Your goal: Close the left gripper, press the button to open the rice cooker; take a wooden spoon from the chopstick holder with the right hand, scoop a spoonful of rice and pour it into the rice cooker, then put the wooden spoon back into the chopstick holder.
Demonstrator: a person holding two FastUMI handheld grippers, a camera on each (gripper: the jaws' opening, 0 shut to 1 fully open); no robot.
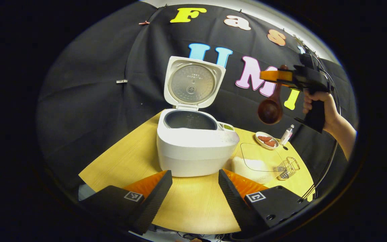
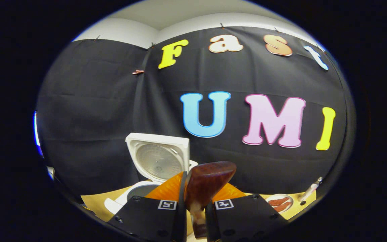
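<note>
High above the right end of the table (image 1: 193, 205), the right gripper (image 1: 274, 75) is clamped on the handle of a wooden spoon (image 1: 270, 109), both fingers pressing it. The spoon is dark reddish-brown and glossy, with a deep round bowl; in the left gripper view it hangs bowl-down from the fingers, well clear of everything on the table, and a hand (image 1: 317, 101) holds the gripper from behind. In the right gripper view the handle's blunt end (image 2: 208, 179) stands up between that gripper's (image 2: 195, 205) two fingers, which are drawn in tight against it.

One rice cooker (image 1: 195, 148) sits near the middle of the light wood table. It is white, its lid (image 1: 193, 84) stands upright and fully open, showing a round metal inner plate, and the dark inner pot (image 1: 190, 119) is exposed. To its right lies one clear container of white rice (image 1: 252, 166), just beside the cooker's base. Next to that stands one small wire chopstick holder (image 1: 288, 168). Farther back are one small oval dish (image 1: 266, 140) with two reddish pieces on it, and one small bottle (image 1: 287, 134) just beside the dish.

At the near edge of the table, the left gripper (image 1: 195, 188) has its fingers spread wide apart with nothing between them.
</note>
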